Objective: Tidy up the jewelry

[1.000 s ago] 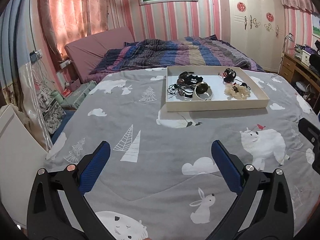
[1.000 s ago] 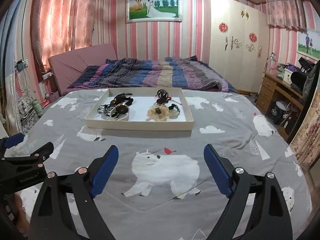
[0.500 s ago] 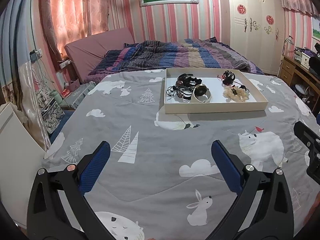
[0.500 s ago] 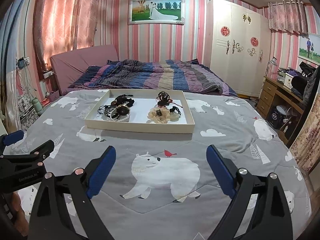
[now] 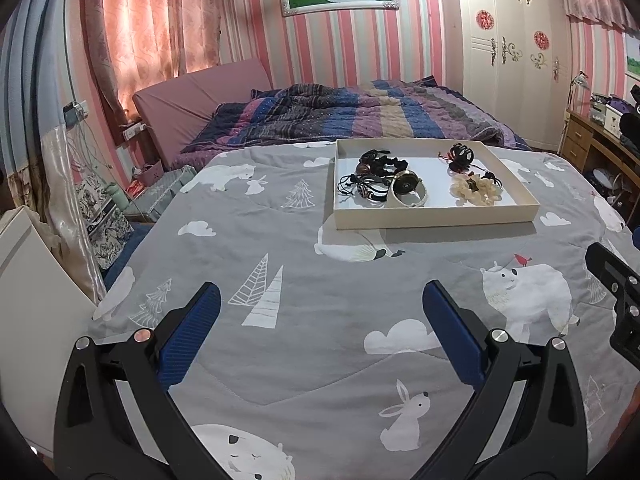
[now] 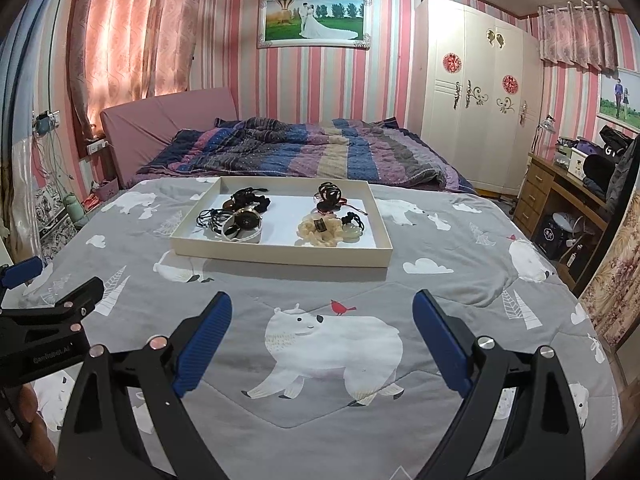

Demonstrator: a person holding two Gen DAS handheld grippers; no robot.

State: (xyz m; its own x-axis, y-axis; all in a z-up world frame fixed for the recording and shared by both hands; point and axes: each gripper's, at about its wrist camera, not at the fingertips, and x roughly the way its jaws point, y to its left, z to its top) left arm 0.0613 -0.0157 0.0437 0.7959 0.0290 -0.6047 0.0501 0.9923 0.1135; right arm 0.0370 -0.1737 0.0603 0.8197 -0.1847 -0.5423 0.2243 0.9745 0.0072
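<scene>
While both blue-padded black tongs, left gripper (image 5: 320, 328) and right gripper (image 6: 322, 336), hang spread and empty above the grey animal-print quilt (image 6: 440, 292), the shallow cream rectangular tray (image 6: 280, 254) of tangled jewelry (image 6: 240, 220) sits well ahead of them.

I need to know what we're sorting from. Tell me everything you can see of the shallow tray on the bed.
The tray is a shallow, cream-white rectangular box with low straight walls, seemingly card or thin board. It lies flat on the grey animal-print bedspread, ahead of both grippers, neither touching it. Inside are two loose groups: dark cords and a round-faced piece at left, a cream frilly item and a dark clip at right.
</scene>
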